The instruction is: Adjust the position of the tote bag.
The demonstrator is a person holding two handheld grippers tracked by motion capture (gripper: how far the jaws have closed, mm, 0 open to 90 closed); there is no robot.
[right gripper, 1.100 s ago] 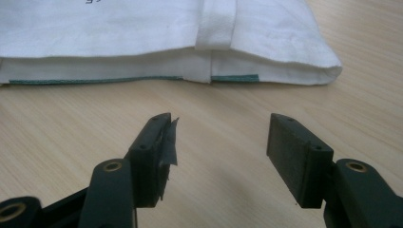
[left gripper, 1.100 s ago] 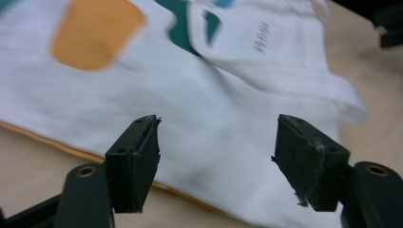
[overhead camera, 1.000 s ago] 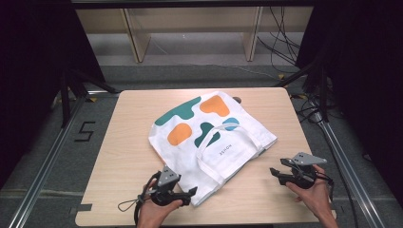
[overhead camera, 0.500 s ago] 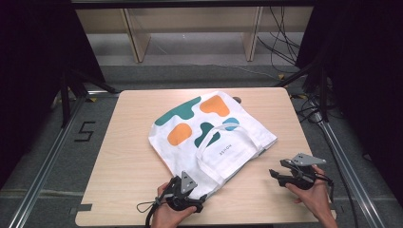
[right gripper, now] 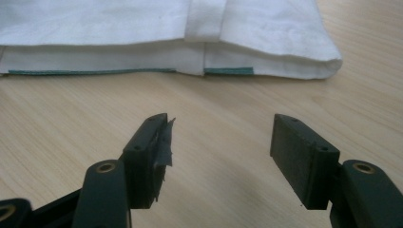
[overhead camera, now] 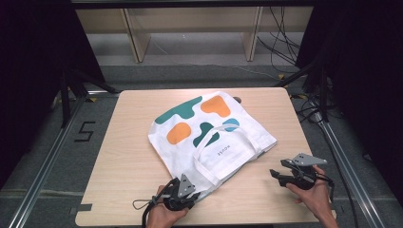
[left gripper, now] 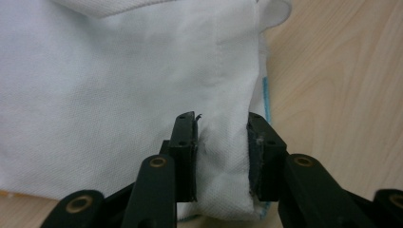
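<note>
Wooden table carries a white tote bag, lying flat mid-table. Left gripper fingers straddle its near corner, not yet clenched. Right gripper fingers spread wide over bare wood, just short of the hem. Risk: pinching one layer only, so the bag drags askew.

Left gripper: near edge, left of centre, held from below by left hand, jaws partly closed around cloth. Right gripper: near right, in right hand, jaws wide apart, holding nothing.
</note>
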